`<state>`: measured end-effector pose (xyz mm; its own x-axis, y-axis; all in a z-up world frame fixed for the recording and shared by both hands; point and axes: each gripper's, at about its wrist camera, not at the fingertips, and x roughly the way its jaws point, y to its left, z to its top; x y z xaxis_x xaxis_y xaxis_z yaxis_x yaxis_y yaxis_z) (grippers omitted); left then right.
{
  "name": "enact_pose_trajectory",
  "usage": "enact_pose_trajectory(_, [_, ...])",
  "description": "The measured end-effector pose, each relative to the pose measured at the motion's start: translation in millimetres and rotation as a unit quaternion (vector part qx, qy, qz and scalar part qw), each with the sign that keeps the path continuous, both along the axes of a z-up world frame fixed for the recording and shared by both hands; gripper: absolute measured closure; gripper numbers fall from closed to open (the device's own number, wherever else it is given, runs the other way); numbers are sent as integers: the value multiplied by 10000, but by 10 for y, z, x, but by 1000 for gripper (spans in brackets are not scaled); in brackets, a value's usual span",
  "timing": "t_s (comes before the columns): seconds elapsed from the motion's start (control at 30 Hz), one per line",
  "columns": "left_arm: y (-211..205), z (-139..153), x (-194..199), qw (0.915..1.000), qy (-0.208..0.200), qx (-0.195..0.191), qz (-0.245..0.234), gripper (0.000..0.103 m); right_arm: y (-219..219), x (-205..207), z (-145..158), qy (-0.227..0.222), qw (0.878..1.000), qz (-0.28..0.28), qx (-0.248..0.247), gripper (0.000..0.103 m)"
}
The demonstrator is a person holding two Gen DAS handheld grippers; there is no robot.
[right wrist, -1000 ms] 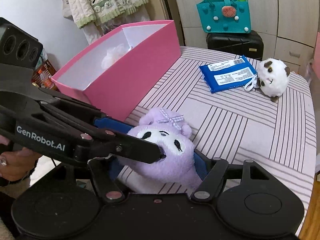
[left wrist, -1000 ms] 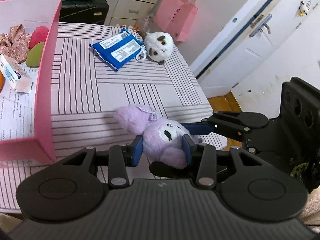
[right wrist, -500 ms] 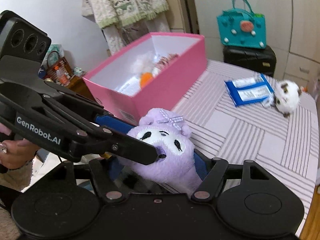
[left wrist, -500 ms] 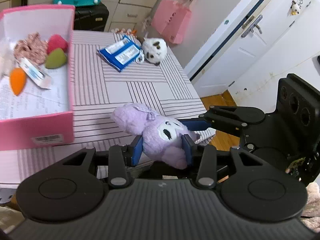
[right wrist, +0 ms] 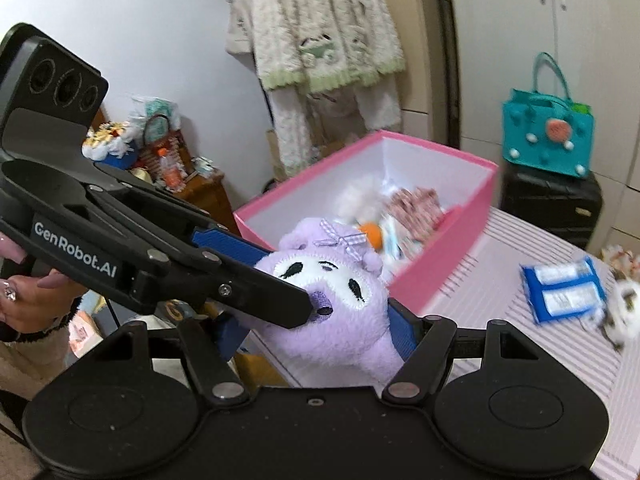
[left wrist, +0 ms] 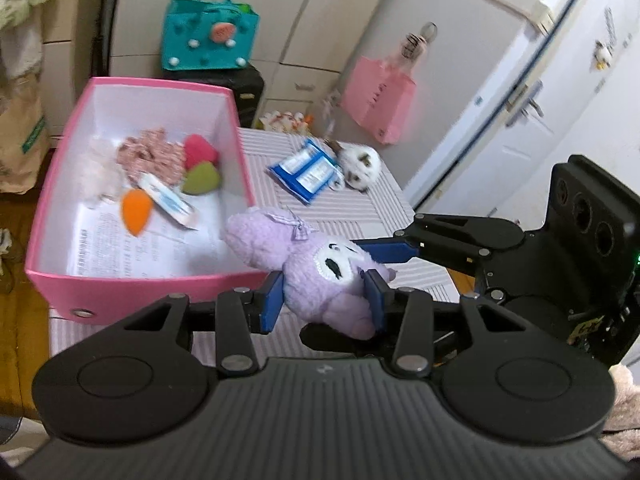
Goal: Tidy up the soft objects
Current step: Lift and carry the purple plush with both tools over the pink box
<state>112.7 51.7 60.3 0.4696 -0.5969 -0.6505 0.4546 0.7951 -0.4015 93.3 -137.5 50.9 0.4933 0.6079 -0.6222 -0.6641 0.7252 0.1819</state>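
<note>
Left of the jaws sits an open pink cardboard box [left wrist: 60,284] with white walls. The left gripper [left wrist: 324,300] and right gripper [right wrist: 320,336] both squeeze the fuzzy lilac plush toy [left wrist: 320,268] between blue pads, raised beside the box's near corner.

A teal handbag [left wrist: 210,36] sits on a black suitcase [left wrist: 250,92] beyond the far edge of the striped desk [left wrist: 360,208]. To the right, a pink paper bag [left wrist: 378,106] hangs beside white cabinet doors [left wrist: 516,120]. Fluffy cream garments [right wrist: 320,40] hang on the wall at far left.
</note>
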Motion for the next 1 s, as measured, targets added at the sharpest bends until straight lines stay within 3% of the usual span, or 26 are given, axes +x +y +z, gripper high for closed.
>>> enact_pose_trajectory(0.27, [354,80,345,9982,-10,91,589,61,351,561,-38,-19,9985,456,291,28])
enact_pose_trajectory(0.53, [616,-97,894,9928,480,261,1069,59,595,1220,-351,833,9922,732,572,28])
enact_pose_trajectory(0.67, [668,-284,1138,9889,853,476,1124,59,730,1394,-518,1120,9893,836,415,28])
enact_pose_trajectory(0.77, [710,-399,1259,9850,1147,544,1169,59,796,1494,-596,1341,9857,944,378,28])
enact_pose_trajectory(0.93, [780,-461,1356,9829,1313,485,1193,57,781,1712,-673,1838,9756,1066,547,29])
enact_pose_trajectory(1.0, [787,-468,1384,9825,1350,456,1201,57,814,1734,-685,1842,9755,1125,428,30])
